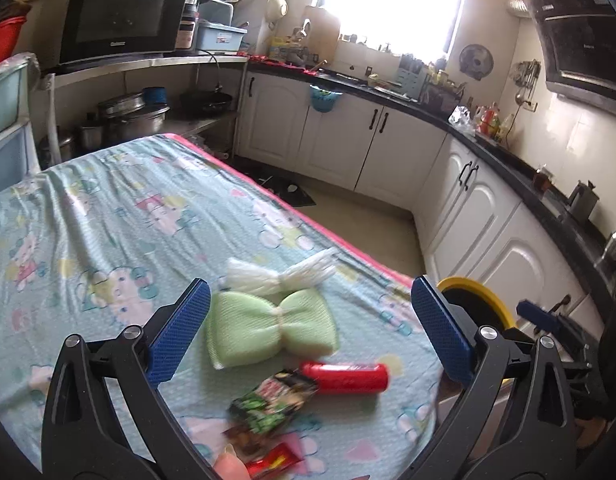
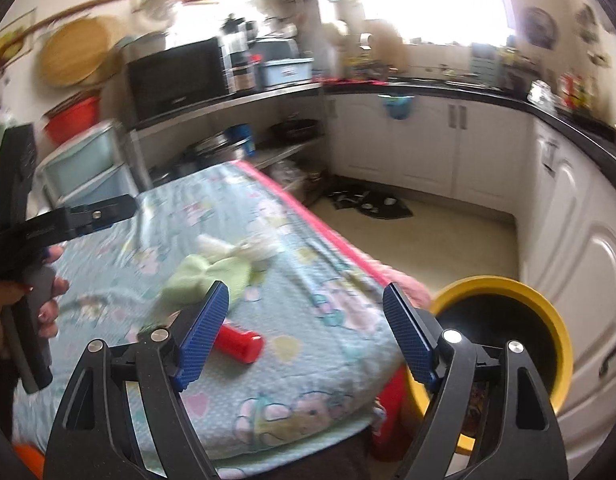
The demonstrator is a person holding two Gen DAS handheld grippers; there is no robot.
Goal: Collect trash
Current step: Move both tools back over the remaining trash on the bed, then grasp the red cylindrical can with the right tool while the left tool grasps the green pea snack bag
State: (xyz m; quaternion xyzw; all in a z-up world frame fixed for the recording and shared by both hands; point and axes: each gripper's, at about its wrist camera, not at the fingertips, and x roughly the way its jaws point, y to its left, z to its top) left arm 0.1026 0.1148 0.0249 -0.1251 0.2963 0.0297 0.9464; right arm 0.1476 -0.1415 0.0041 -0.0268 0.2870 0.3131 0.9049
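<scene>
Far left in the right wrist view, a person's hand (image 2: pixel 40 300) is gripping the left gripper's handle; the left gripper (image 1: pixel 308 320) is hanging wide open, holding nothing, over the cartoon-print blue cloth covering the table (image 1: pixel 108 220). Lying between its blue pads: a pale green bow-shaped sponge (image 1: pixel 268 328), a white bow-shaped mesh scrubber (image 1: pixel 284 274) just behind it, a green-and-black snack wrapper (image 1: pixel 274 404) and a red plastic tube (image 1: pixel 345 376) toward the near edge. Moving right, the right gripper (image 2: pixel 308 332) is gaping too, empty, above the table's right edge. Beside that edge a yellow-rimmed black bin (image 2: pixel 503 324) is standing on the floor.
</scene>
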